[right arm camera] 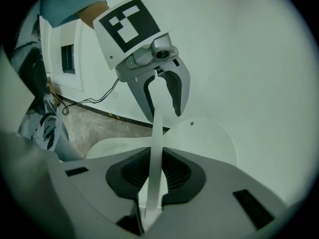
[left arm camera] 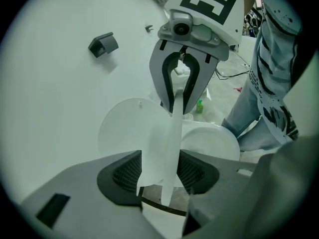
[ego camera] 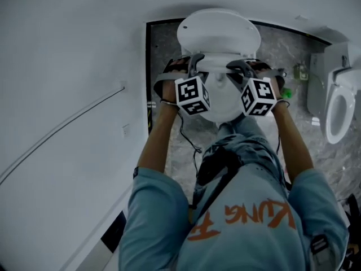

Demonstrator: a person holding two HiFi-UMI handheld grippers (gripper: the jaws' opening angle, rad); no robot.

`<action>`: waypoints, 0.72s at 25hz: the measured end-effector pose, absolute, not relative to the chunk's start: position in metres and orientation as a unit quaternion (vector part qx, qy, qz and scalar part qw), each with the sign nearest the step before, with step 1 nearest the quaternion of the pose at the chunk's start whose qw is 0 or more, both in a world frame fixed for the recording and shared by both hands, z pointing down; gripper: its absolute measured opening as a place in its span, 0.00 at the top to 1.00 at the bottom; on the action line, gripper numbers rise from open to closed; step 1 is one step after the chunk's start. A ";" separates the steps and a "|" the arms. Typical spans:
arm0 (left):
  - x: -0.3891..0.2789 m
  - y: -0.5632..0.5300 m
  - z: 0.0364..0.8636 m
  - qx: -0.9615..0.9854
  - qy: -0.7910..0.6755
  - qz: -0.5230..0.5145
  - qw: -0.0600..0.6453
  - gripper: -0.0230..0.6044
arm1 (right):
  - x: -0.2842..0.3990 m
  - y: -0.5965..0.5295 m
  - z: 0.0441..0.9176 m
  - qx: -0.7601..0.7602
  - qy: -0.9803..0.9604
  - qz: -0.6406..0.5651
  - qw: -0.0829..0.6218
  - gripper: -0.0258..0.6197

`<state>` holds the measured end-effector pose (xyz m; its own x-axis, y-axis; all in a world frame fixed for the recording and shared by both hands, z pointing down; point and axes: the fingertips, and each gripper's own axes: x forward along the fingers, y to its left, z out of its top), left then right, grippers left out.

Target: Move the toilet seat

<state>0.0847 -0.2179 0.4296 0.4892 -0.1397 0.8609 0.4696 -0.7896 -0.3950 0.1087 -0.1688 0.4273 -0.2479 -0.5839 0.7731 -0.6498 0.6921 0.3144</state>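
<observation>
the left tool grips one side of the white toilet seat, jaws fairly wide on the rim. the seat stands tilted up between both tools, in front of the raised lid. the right tool pinches the opposite side, jaws narrow.

A washroom: white toilet, second white bowl, marbled floor.
</observation>
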 end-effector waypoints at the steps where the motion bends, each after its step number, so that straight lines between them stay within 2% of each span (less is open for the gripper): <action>1: 0.091 -0.222 0.428 -0.806 -0.100 -0.497 0.306 0.64 | 0.115 -0.172 0.424 0.396 -0.787 0.035 0.472 0.87; 10: 0.127 -0.262 0.416 -0.811 -0.068 -0.512 0.275 0.62 | 0.164 -0.200 0.400 0.465 -0.777 0.050 0.420 0.86; 18: 0.153 -0.323 0.423 -0.813 0.019 -0.532 0.234 0.62 | 0.217 -0.244 0.404 0.530 -0.737 0.024 0.418 0.87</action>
